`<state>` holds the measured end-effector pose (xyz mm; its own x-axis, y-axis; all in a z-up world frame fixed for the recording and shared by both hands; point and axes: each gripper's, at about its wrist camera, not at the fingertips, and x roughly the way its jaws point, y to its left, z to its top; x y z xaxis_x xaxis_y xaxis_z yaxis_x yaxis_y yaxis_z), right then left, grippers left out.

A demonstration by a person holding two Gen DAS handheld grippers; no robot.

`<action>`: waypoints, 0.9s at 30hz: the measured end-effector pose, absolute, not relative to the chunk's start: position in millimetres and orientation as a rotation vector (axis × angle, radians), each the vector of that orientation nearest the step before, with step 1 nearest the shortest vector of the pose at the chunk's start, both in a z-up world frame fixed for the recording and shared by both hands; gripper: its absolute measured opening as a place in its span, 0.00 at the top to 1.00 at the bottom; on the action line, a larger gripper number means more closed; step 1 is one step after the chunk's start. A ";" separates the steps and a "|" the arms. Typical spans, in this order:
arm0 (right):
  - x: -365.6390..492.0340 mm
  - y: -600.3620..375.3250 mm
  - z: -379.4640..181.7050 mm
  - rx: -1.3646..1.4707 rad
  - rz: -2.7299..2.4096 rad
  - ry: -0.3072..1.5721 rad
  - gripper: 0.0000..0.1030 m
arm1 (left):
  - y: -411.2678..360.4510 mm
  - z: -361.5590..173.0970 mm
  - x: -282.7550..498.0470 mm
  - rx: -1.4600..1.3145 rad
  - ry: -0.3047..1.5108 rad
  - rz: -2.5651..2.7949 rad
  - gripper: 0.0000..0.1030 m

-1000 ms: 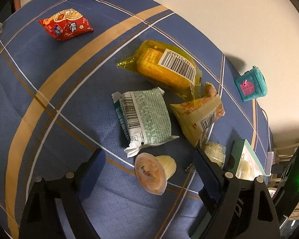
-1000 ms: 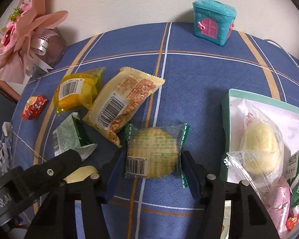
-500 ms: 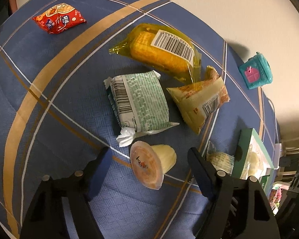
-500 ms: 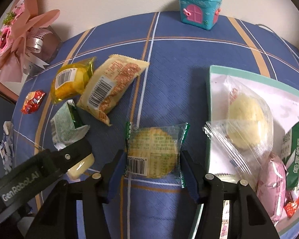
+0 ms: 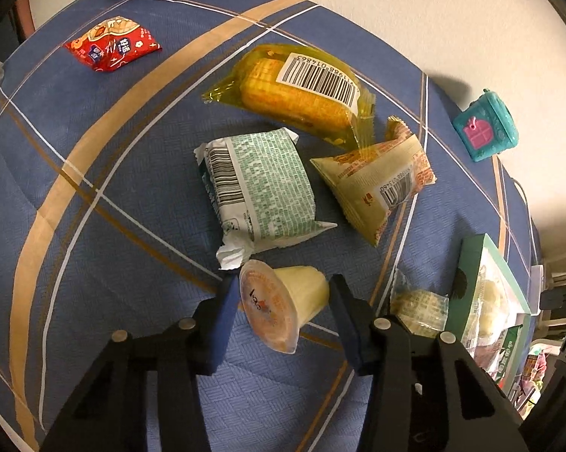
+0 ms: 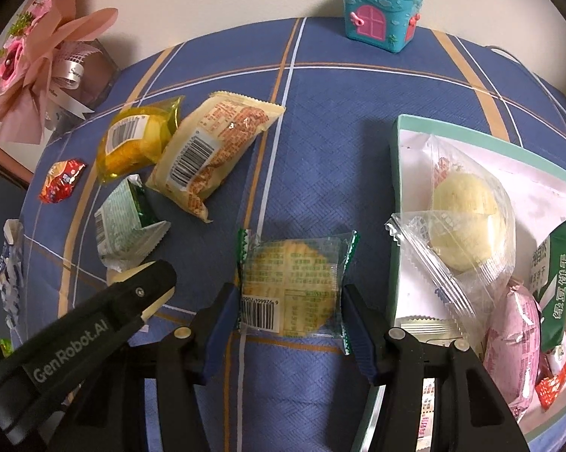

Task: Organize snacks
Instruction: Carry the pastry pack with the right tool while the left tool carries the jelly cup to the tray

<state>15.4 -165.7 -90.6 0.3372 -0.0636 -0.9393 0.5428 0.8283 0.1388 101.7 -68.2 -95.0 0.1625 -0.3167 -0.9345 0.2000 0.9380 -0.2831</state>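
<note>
Since the earlier frame the left claw (image 5: 283,301) has narrowed around the jelly cup (image 5: 283,303); its jaws are closing, both blue pads at the cup's sides, the cup lying on its side on the blue plaid table (image 5: 94,150). The right claw (image 6: 290,301) keeps its moderate opening, gripping a clear-wrapped round cracker packet (image 6: 292,282) by its side edges, near the left wall of the green-rimmed tray (image 6: 397,203). In the right wrist view the tray sits at right and holds a clear-bagged pale bun (image 6: 465,222), a pink packet (image 6: 514,342) and a green packet (image 6: 556,282). Loose snacks lie far of the left claw: a green-and-white wrapped block (image 5: 260,188), just beside it a beige barcode packet (image 5: 377,184), a vacuum-packed corn cob (image 5: 298,90) overlapping the beige packet's far corner, and a red sachet (image 5: 111,47) well apart at far left. A teal toy house (image 6: 380,11) stands at the table's far edge; a pink bouquet (image 6: 30,56) occupies the far left.
</note>
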 end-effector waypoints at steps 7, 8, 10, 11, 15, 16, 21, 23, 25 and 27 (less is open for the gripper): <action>17.7 -166.8 -87.0 0.501 -0.426 1.171 0.46 | -47.7 -85.1 95.2 -0.154 1.358 -0.397 0.51; 16.7 -168.6 -86.0 0.514 -0.424 1.169 0.47 | -47.2 -82.6 92.9 -0.153 1.351 -0.398 0.51; 14.6 -170.9 -83.6 0.526 -0.420 1.165 0.47 | -42.1 -75.1 92.1 -0.163 1.346 -0.404 0.51; 13.2 -171.8 -81.4 0.527 -0.420 1.160 0.47 | -40.6 -71.7 90.3 -0.170 1.341 -0.409 0.51; 7.8 -175.9 -65.9 0.541 -0.420 1.133 0.47 | -37.1 -57.1 84.2 -0.175 1.306 -0.420 0.51; 5.5 -176.1 -60.4 0.540 -0.419 1.121 0.47 | -35.8 -53.9 82.9 -0.177 1.298 -0.422 0.51; -11.4 -181.6 -30.6 0.549 -0.445 1.062 0.47 | -29.1 -27.5 75.9 -0.193 1.246 -0.446 0.51; -17.8 -182.2 -22.4 0.550 -0.459 1.046 0.47 | -26.5 -19.5 74.9 -0.194 1.227 -0.457 0.51; -24.4 -182.9 -16.4 0.553 -0.474 1.034 0.47 | -26.7 -12.1 73.9 -0.202 1.214 -0.475 0.51; -33.5 -185.1 -11.3 0.566 -0.490 1.024 0.47 | -28.2 -6.9 71.4 -0.201 1.203 -0.489 0.51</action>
<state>-33.5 -185.1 -11.3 0.4375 -0.1158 -0.8918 0.6216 0.7556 0.2068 71.4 -28.2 -6.9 0.2711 -0.4645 -0.8431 0.2557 0.8791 -0.4022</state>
